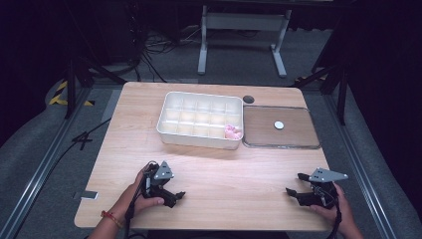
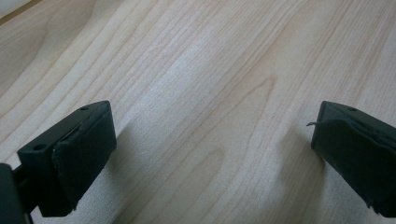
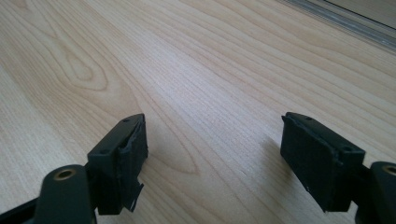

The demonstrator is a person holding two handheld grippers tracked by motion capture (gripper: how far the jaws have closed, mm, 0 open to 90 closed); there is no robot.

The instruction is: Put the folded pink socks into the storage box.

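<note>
The high view looks forward and down over the whole tabletop [image 1: 209, 164] from the person's side, while both gripper views skim its wood grain close up.

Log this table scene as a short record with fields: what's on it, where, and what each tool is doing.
surface: wooden table
divided box: white compartment tray, far centre
in box: pink item, near-right corner compartment
beside box: flat clear-rimmed tray on its right, holding a small white disc
left tool: open, holding nothing, near edge
right tool: open, holding nothing, near edge
</note>
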